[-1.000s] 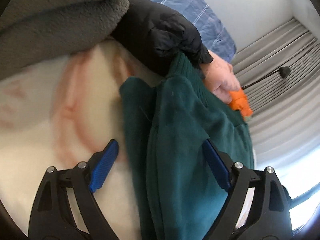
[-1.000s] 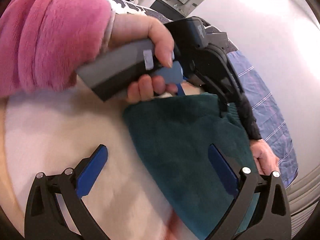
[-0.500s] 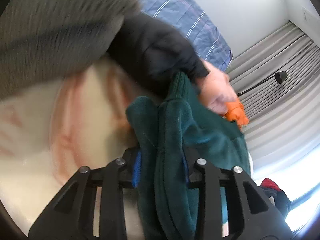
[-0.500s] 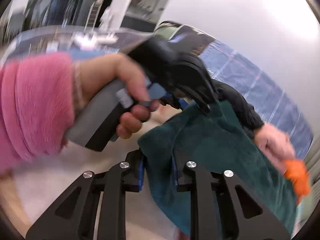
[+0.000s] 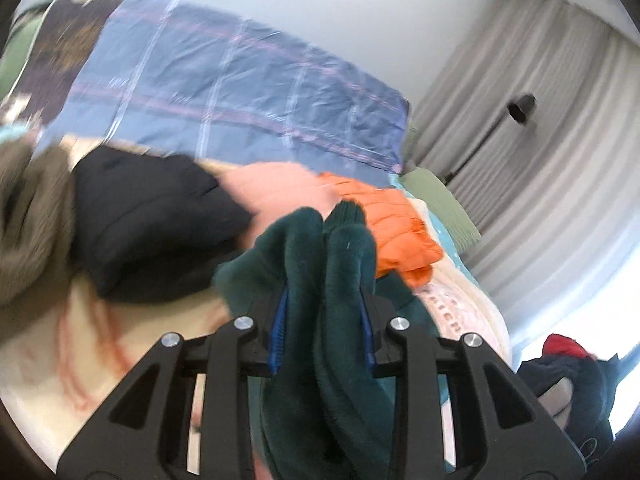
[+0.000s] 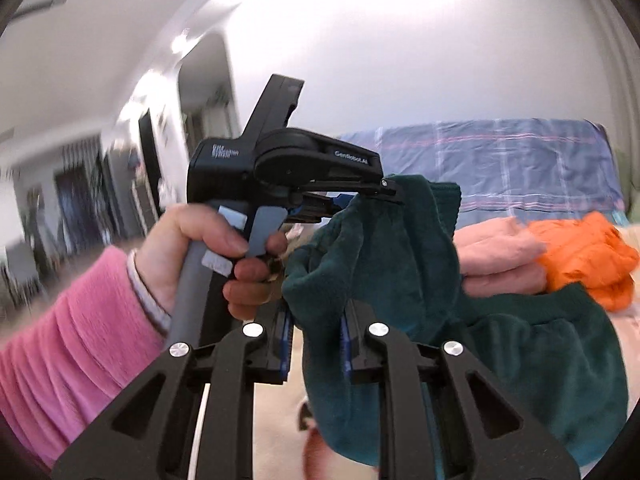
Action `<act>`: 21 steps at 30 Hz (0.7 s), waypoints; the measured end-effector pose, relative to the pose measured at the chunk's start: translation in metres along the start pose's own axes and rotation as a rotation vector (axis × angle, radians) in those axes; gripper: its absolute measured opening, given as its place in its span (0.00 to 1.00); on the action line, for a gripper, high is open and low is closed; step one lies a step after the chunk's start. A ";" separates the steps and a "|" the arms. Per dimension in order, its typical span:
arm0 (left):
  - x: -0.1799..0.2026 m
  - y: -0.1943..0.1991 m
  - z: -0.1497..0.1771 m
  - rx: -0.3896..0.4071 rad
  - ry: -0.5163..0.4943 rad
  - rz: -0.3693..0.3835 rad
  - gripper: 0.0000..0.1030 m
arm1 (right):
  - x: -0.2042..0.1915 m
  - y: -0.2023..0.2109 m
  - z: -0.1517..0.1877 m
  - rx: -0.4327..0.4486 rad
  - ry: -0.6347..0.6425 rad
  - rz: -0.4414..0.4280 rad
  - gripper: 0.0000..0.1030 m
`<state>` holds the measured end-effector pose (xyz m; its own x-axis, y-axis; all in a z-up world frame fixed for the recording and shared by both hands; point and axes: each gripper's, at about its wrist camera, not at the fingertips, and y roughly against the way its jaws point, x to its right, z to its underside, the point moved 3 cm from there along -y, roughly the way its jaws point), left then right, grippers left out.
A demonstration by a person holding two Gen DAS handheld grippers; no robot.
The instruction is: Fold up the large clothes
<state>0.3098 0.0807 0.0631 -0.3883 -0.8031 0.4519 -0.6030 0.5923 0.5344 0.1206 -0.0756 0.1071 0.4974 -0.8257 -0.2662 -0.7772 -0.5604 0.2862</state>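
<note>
Both claws, spread wide above the flat garment one second ago, are now clamped on it and raised, so that the views show wall and curtain rather than the bed surface. Left claw [image 5: 323,322]: closed on a doubled ridge of the dark green fleece garment [image 5: 340,280], which bulges up between the blue pads and hangs below them. Right claw [image 6: 316,338]: likewise closed on a bunched edge of the same garment [image 6: 400,264], whose bulk sags to the right of and below the claw. In the right wrist view the left claw [image 6: 384,192] appears directly ahead, held by the person's left hand [image 6: 208,252] in a pink sleeve, pinching the cloth's upper edge; the two grips lie near one another along one border. Beyond the left claw lie a black garment [image 5: 152,216], an orange padded piece [image 5: 396,228] and a pink item [image 5: 280,188], apparently a stack; a blue checked cover [image 5: 240,92] stands behind them against the wall. The cream bed cover [image 5: 60,340] lies below and to the left. Judged progress: the garment seems already doubled at least once and lifted clear of the bed; remaining, probably, are carrying the held edge over, laying it down, and smoothing. Whether further folds are needed cannot be told.
</note>
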 end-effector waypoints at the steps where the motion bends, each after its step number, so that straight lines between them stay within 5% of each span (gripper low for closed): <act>1: 0.022 -0.010 -0.007 -0.004 -0.030 -0.007 0.28 | 0.017 0.015 -0.006 0.029 -0.041 0.006 0.18; 8: 0.149 -0.110 -0.017 -0.064 -0.201 -0.065 0.29 | 0.143 0.085 -0.005 0.121 -0.329 0.066 0.17; 11: 0.181 -0.170 0.002 -0.163 -0.215 -0.016 0.04 | 0.194 0.108 0.022 0.105 -0.462 0.103 0.16; 16: 0.223 -0.246 0.052 -0.322 -0.302 0.041 0.05 | 0.262 0.125 0.096 0.030 -0.728 0.089 0.16; 21: 0.242 -0.281 0.099 -0.407 -0.401 0.071 0.14 | 0.274 0.125 0.135 -0.010 -0.853 0.036 0.18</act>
<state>0.3164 -0.2862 -0.0485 -0.6998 -0.6754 0.2328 -0.2800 0.5591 0.7804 0.1080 -0.3633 -0.0548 0.0090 -0.5142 -0.8576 -0.7812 -0.5389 0.3150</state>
